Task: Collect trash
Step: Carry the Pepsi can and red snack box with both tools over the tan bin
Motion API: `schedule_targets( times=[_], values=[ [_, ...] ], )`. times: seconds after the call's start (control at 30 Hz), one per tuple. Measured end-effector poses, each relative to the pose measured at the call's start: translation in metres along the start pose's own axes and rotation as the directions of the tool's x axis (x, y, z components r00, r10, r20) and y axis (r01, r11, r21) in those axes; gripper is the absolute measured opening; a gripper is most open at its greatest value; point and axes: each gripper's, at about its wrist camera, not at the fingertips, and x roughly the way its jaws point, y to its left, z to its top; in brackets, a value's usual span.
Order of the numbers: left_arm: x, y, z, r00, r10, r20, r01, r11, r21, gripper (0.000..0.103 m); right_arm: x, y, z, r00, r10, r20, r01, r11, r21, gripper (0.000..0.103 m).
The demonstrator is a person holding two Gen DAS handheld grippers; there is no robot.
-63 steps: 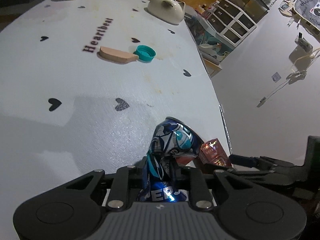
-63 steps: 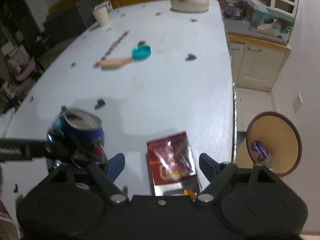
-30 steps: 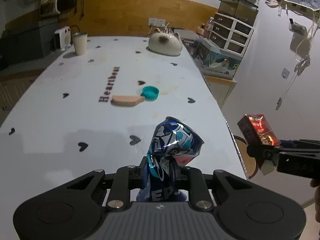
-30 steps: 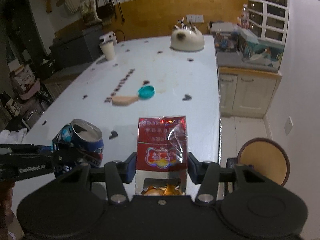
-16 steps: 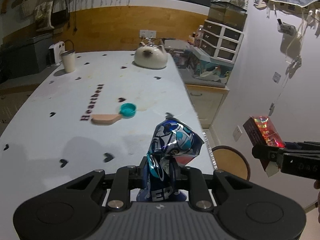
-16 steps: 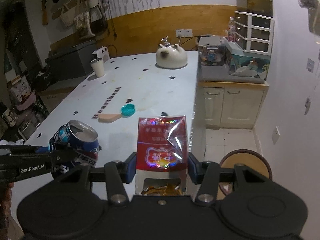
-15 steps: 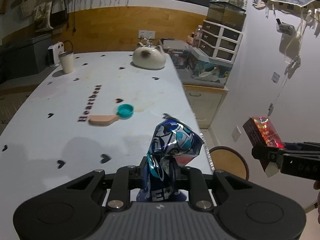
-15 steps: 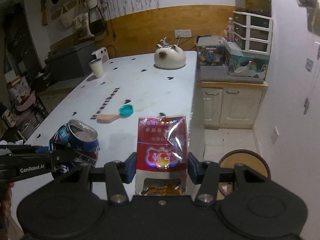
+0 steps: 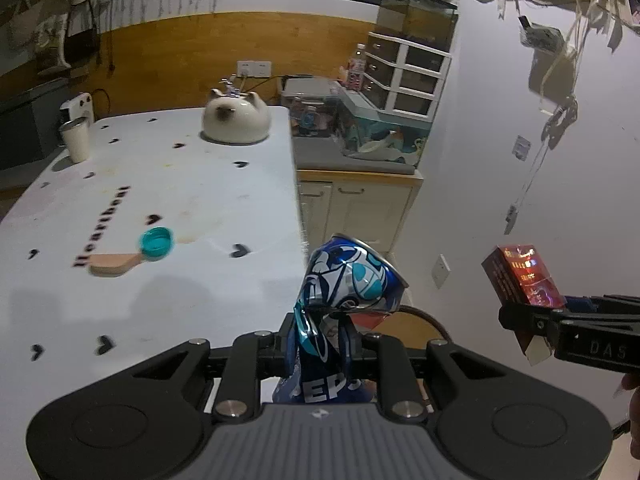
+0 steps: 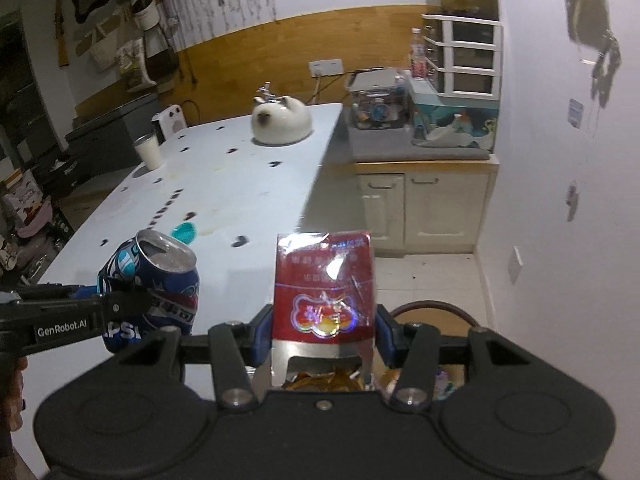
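Keep left gripper (image 9: 322, 350) clenched on crushed blue soda can (image 9: 344, 296), right gripper (image 10: 324, 334) on red foil-wrapped packet (image 10: 325, 292); carry over round brown-rimmed bin (image 10: 452, 312), apparently at five o'clock, before releasing.

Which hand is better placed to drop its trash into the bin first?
Right, probably. The right gripper, shut on the red packet, has the round bin just below and beside it. The left gripper, shut on the crushed Pepsi can, sits nearer the white table.
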Motion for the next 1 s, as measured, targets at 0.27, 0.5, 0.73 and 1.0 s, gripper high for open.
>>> schedule_targets(
  times=[0.27,0.5,0.73,1.0],
  values=[
    [0.042,-0.049,0.013,0.999,-0.029,-0.028,0.029,1.000,0.008,0.022,0.011,-0.064,0.010,0.999,-0.026,-0.023,0.026,1.000,0.015,0.052],
    [0.087,-0.081,0.021,0.995,-0.053,-0.080,0.056,0.998,0.031,0.022,0.032,-0.116,0.010,0.997,-0.049,-0.063,0.054,0.996,0.068,0.052],
    [0.142,-0.106,0.022,0.983,-0.086,-0.161,0.099,0.993,0.071,0.022,0.061,-0.159,0.000,0.988,-0.093,-0.122,0.108,0.986,0.126,0.052],
    [0.232,-0.120,0.013,0.954,-0.097,-0.284,0.131,0.986,0.102,0.022,0.108,-0.206,-0.020,0.969,-0.130,-0.212,0.173,0.964,0.201,0.052]
  ],
)
